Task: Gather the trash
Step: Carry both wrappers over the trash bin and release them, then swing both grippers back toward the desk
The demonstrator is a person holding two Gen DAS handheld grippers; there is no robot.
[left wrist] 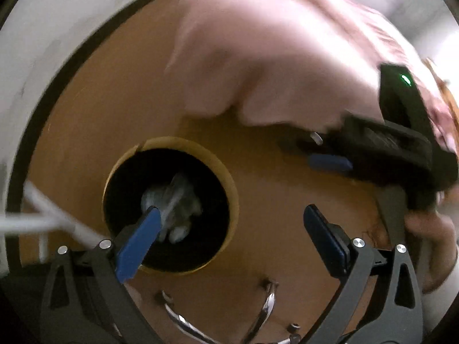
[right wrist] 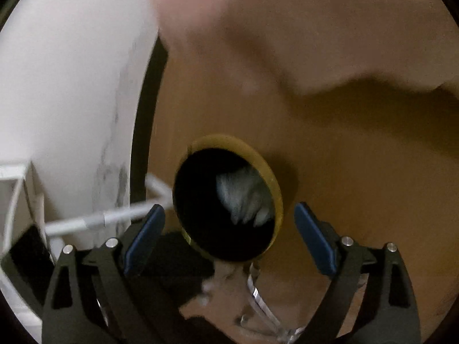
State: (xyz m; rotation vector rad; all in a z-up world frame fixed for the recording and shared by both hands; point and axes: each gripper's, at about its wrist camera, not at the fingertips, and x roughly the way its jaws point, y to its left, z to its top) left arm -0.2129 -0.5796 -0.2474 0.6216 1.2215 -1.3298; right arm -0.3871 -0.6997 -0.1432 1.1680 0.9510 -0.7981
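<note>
Left wrist view: a brown wooden panel (left wrist: 109, 109) fills most of the frame, edged on the left by a dark band (left wrist: 54, 86) and beyond it a white wall (left wrist: 51, 14). Cut into the panel is a round hole with a pale yellow rim (left wrist: 229, 183), black inside. Down in that dark opening lies a crumpled wad of greyish-white paper trash (left wrist: 175, 203), blurred. The left gripper (left wrist: 229, 229) has its blue-padded fingers (left wrist: 137, 246) spread wide, holding nothing; the left pad sits over the hole's lower edge, the right pad over bare wood beside it. A white cable (left wrist: 54, 218) runs in from the left. Below the hole, a curved chrome handle (left wrist: 264, 309) is fixed to the panel. The right gripper (left wrist: 330, 162), black with a blue pad, reaches in from the right under a pink fabric sleeve (left wrist: 272, 51); a green light glows on its body. Whether it is spread or pressed together cannot be told here.

Right wrist view: the same wooden panel (right wrist: 358, 157), dark band (right wrist: 146, 126) and white wall (right wrist: 63, 86), the wall smudged grey low down. The right gripper (right wrist: 229, 232) is spread wide and empty, straddling the lower part of the yellow-rimmed hole (right wrist: 266, 169). The pale paper trash (right wrist: 243, 200) rests inside, toward the hole's right side. The white cable (right wrist: 94, 220) crosses at left; the handle (right wrist: 258, 295) shows below, blurred.
</note>
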